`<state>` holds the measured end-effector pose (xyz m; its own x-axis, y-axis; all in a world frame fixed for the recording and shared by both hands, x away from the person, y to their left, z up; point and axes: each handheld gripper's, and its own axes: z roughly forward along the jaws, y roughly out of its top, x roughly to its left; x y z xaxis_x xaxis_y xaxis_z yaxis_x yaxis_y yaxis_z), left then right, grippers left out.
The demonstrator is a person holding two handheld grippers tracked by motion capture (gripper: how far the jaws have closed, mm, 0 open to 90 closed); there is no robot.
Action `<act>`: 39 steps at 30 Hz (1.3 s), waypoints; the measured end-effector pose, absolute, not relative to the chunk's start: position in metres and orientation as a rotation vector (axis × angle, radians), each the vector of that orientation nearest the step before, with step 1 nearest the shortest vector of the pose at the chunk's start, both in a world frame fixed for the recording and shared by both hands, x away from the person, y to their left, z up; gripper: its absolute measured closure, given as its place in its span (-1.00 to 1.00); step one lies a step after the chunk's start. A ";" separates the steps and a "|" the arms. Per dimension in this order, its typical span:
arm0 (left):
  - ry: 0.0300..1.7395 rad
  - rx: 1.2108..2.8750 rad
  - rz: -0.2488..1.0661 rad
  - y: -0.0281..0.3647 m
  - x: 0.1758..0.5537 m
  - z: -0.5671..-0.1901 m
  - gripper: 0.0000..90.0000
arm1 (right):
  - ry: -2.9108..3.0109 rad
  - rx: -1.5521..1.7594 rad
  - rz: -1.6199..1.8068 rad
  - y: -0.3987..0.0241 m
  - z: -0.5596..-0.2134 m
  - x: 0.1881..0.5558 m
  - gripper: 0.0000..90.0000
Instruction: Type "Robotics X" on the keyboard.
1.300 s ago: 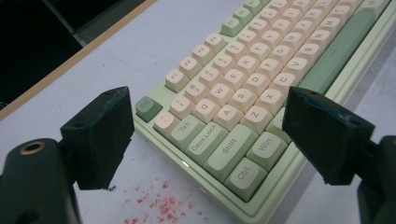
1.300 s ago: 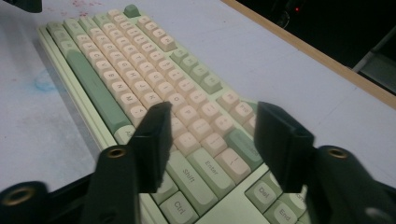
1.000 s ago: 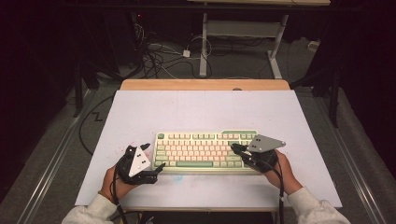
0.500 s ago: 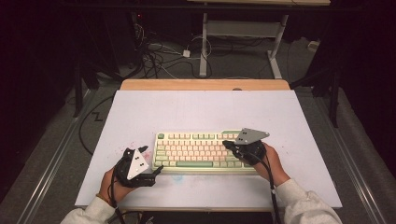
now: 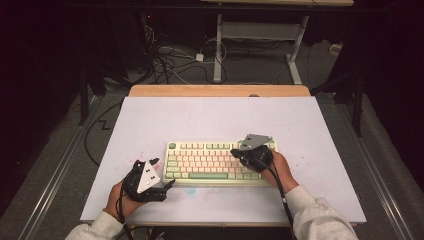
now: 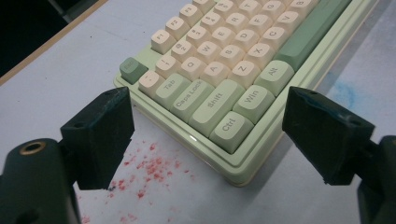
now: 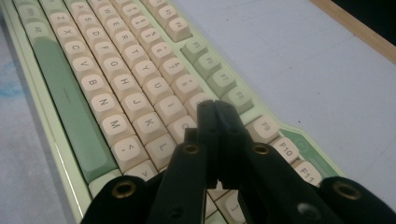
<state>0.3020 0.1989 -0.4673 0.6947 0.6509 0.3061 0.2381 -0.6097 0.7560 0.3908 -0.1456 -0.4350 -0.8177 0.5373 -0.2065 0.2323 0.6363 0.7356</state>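
**Right jaws pressed together over keyboard, left jaws spread at its corner**

My right gripper [image 5: 234, 152]: jaws pressed flat together, nothing pinched between them. In the right gripper view the right gripper [image 7: 215, 108] has its joined tips over the cream keys, around the O/P and 9/0 area; I cannot tell whether the tips touch a key or hang just above. From the high view this gripper sits over the keyboard's 3 o'clock end, tips pointing toward 9 o'clock, grey plate on top, cable trailing toward 5 o'clock along my sleeve.

My left gripper [image 5: 165, 175]: jaws spread wide, nothing between the pads. In the left gripper view the left gripper [image 6: 205, 135] frames the keyboard's near-left corner; Ctrl, Win, Shift and Caps Lock sit in the gap between the jaws. Pads apart from the case, not touching. High view puts it on the mat just beside the keyboard's 7 o'clock corner, tips pointing toward 3 o'clock.

The keyboard [image 5: 210, 162] lies flat, mint-green case, cream and green keycaps, long green spacebar on the near edge. It sits at mat centre, slightly toward 6 o'clock.

The mat [image 5: 150, 120] is pale grey-white, covering a wooden table [image 5: 200, 90] whose edge shows at 12 o'clock. Red specks [image 6: 149, 168] lie on the mat near the keyboard's left corner, and a faint blue smudge [image 6: 343, 93] lies on the mat by the keyboard's near edge.
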 end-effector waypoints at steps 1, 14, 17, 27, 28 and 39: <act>0.677 2.192 0.747 0.199 0.302 -0.467 -0.64 | 2.454 0.603 1.012 -0.143 -0.436 0.392 1.00; 0.673 2.194 0.734 0.198 0.303 -0.467 -0.64 | 2.493 0.597 0.954 -0.126 -0.446 0.398 1.00; 0.673 2.196 0.734 0.198 0.303 -0.468 -0.64 | 2.499 0.601 0.939 -0.123 -0.448 0.399 1.00; 0.675 2.204 0.732 0.198 0.303 -0.468 -0.64 | 2.501 0.585 0.927 -0.121 -0.448 0.397 1.00; 0.676 2.204 0.726 0.198 0.303 -0.468 -0.64 | 2.500 0.584 0.928 -0.121 -0.448 0.397 1.00; 0.672 2.195 0.741 0.199 0.302 -0.467 -0.64 | 2.503 0.580 0.898 -0.119 -0.451 0.395 1.00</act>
<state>0.3024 0.1987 -0.4672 0.7001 0.6470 0.3021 0.2376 -0.6101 0.7559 0.3949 -0.1190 -0.4513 -0.8262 0.5096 -0.2404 0.2406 0.7049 0.6673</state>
